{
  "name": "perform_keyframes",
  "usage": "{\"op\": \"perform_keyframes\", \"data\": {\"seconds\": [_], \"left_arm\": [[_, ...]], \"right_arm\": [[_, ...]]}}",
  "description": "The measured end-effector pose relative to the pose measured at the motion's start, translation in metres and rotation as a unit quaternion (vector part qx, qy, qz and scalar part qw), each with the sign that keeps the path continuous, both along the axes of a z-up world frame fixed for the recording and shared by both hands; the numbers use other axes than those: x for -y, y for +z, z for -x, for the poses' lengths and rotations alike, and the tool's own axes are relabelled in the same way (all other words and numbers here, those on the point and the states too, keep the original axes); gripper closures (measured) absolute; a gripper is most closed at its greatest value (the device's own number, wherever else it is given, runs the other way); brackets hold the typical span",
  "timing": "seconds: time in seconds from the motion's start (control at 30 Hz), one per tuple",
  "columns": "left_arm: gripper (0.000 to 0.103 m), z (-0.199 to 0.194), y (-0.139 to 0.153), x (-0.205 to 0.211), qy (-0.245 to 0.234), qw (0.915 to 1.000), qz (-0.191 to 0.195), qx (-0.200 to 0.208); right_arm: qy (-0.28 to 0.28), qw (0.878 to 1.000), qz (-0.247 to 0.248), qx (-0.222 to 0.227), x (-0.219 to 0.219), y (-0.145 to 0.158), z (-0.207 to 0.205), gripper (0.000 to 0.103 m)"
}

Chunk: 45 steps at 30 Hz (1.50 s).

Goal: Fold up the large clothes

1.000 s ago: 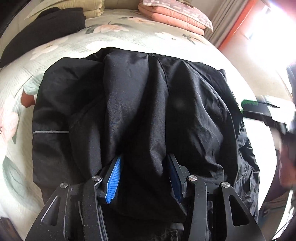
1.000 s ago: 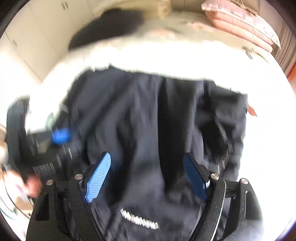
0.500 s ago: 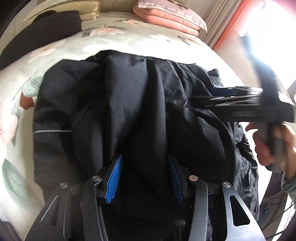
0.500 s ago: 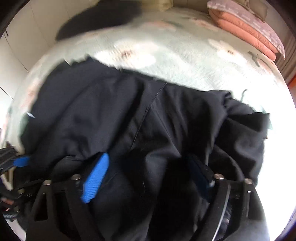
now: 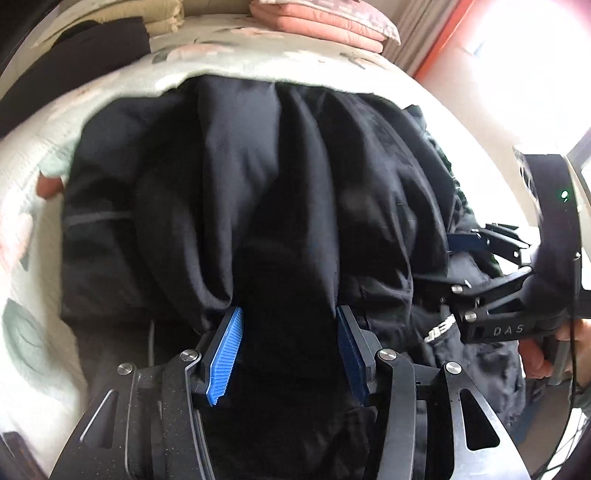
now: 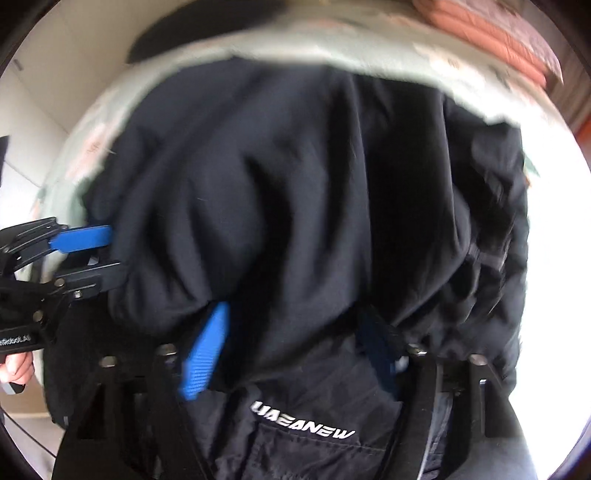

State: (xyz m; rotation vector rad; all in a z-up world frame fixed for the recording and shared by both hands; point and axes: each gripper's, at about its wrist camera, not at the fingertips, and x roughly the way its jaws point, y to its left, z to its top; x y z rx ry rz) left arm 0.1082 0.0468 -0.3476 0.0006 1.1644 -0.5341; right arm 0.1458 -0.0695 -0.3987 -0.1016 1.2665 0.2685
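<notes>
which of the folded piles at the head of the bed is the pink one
The folded pink bedding, at the far right of the bed's head nearest the orange-framed window. The other pile, the beige bedding, sits to its left above a dark garment.

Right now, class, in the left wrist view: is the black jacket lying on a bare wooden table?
No, the black jacket lies on a floral bedspread.

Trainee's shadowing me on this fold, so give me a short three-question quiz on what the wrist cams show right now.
1. True or false: the black jacket lies on a floral bedspread.
2. What do the left tongs have between their blue pads?
3. The pink folded bedding sits: A) at the far end of the bed, B) under the jacket, C) in the right tongs.

Key: 1 true; 2 a bunched fold of the jacket; 3 A.
</notes>
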Motion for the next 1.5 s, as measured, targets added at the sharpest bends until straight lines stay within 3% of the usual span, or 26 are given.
{"op": "perform_keyframes", "data": {"seconds": [0.17,0.27,0.47,0.57,0.63,0.8,0.93,1.07,1.27,1.4,1.5], "left_arm": [[0.049,0.001,-0.017,-0.003,-0.001,0.9998,0.008,0.019],[0.049,0.003,-0.015,-0.003,-0.003,0.9996,0.005,0.029],[0.048,0.013,0.003,-0.056,0.040,0.9928,0.109,-0.030],[0.048,0.035,0.019,-0.085,0.055,0.9941,0.093,-0.014],[0.048,0.051,0.023,-0.107,0.069,0.9935,0.086,-0.029],[0.048,0.109,0.037,-0.153,0.082,0.9939,0.057,-0.047],[0.048,0.151,0.031,-0.181,0.100,0.9916,0.033,-0.075],[0.048,0.183,0.009,-0.198,0.134,0.9827,0.032,-0.124],[0.048,0.218,-0.017,-0.199,0.158,0.9721,0.034,-0.171],[0.048,0.229,-0.025,-0.193,0.162,0.9707,0.026,-0.176],[0.048,0.238,-0.029,-0.194,0.180,0.9650,0.038,-0.186]], "right_arm": [[0.005,1.000,0.013,0.023,-0.010,-0.017,0.006,0.004],[0.003,0.999,0.032,0.041,-0.018,-0.019,0.012,0.001],[-0.024,0.998,-0.005,0.053,0.000,0.014,0.037,0.005],[-0.041,0.996,-0.012,0.075,0.017,0.041,0.067,0.005],[-0.061,0.995,-0.007,0.081,0.033,0.054,0.092,0.005],[-0.101,0.993,0.023,0.049,0.078,0.067,0.155,0.005],[-0.138,0.990,0.037,0.010,0.121,0.069,0.207,0.005],[-0.172,0.984,0.038,-0.032,0.160,0.046,0.247,0.005],[-0.177,0.980,0.044,-0.074,0.190,0.022,0.292,0.007],[-0.170,0.980,0.027,-0.103,0.196,0.005,0.319,0.013],[-0.158,0.981,0.008,-0.116,0.195,-0.003,0.331,0.015]]}}
